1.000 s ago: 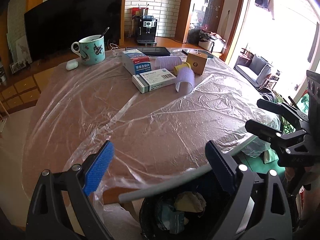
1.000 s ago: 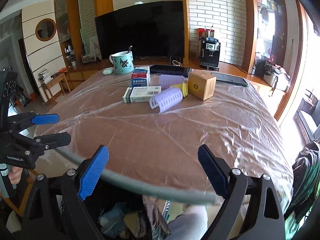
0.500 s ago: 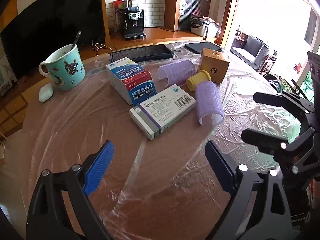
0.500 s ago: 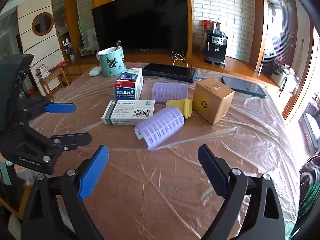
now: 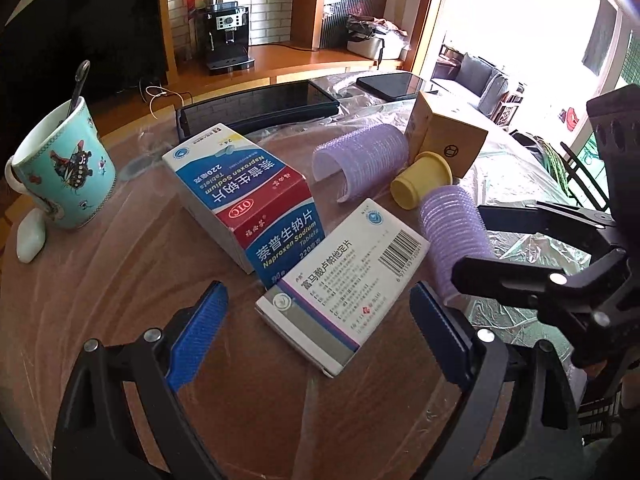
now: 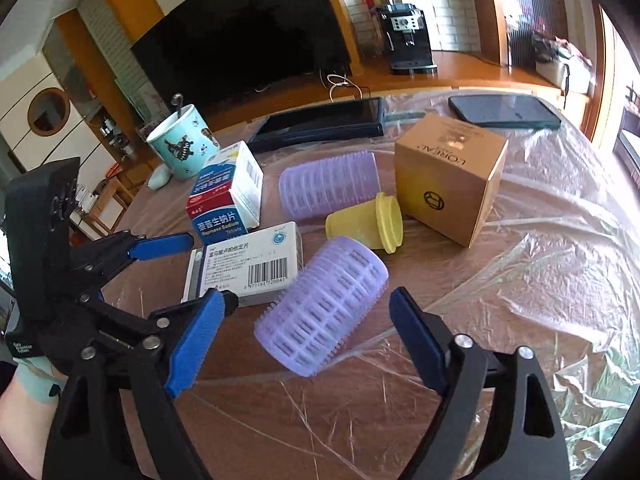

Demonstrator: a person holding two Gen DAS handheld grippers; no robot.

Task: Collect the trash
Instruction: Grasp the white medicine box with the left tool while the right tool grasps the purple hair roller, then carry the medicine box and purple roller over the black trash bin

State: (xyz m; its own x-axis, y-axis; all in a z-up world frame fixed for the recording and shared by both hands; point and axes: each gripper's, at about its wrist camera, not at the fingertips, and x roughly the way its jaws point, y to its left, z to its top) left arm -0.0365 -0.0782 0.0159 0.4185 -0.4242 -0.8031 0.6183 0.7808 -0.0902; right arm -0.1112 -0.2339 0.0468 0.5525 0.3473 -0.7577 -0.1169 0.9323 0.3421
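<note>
On the plastic-covered table (image 5: 120, 280) lie a white medicine box (image 5: 344, 288), a blue and red Naproxen box (image 5: 248, 200), two purple hair rollers (image 5: 360, 160) (image 5: 452, 232), a yellow cup (image 5: 420, 180) on its side and a brown carton (image 5: 448, 140). My left gripper (image 5: 320, 332) is open, with the white box's near end between its blue pads (image 5: 196, 336). My right gripper (image 6: 306, 340) straddles the nearer purple roller (image 6: 324, 304); its jaws are closing and the pads (image 6: 416, 340) stand just off it.
A teal mug (image 5: 60, 168) with a spoon and a small white case (image 5: 30, 240) stand at the left. A dark tablet (image 6: 320, 124) and a phone (image 6: 504, 110) lie at the table's far side. Loose plastic sheet (image 6: 560, 280) bunches at the right.
Both grippers moved forward from the table's edge, above a trash bin, to the cluster of items. The right jaws have narrowed around the purple roller; the left stayed wide.
</note>
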